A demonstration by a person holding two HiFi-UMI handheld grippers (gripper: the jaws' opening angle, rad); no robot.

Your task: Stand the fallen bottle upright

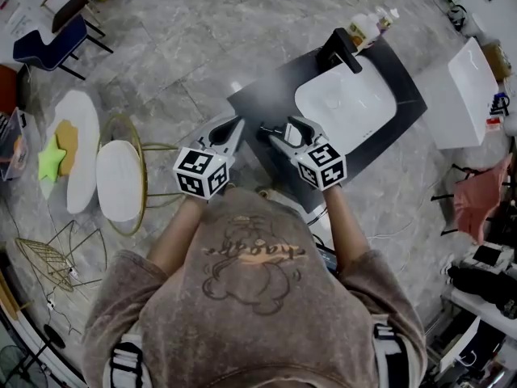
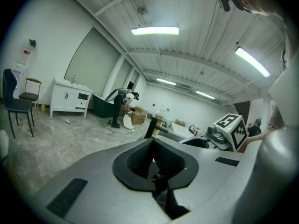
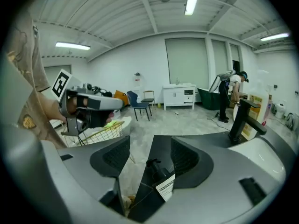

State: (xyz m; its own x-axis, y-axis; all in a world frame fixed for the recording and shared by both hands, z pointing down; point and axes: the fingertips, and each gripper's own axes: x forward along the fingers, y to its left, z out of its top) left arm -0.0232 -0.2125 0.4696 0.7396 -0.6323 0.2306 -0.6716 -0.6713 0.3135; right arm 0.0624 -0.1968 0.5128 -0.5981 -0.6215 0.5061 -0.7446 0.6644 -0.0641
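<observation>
Right tool (image 3: 150, 146) was spread wide with neither pad touching anything. The bottle (image 3: 160, 176) sat low between its jaws, closer to the right-side pad, pump head up. It looked upright and released; it read slightly canted in the right gripper view, and I couldn't tell whether that was the bottle or the tool's own roll. Main risk: the bottle stood just beside the corner edge of the dark tabletop (image 1: 258, 95), with the floor (image 3: 138, 148) dropping away on the left-jaw side. If the tool backed out off-axis, the right-side pad could catch the label (image 3: 167, 189) and tip the bottle back over, or push it off that edge. If the base wasn't fully flat, it could also topple unaided. Left tool (image 2: 152, 143) was pressed together with nothing in it, just beside the right tool, and a careless sweep could clip the pump.
</observation>
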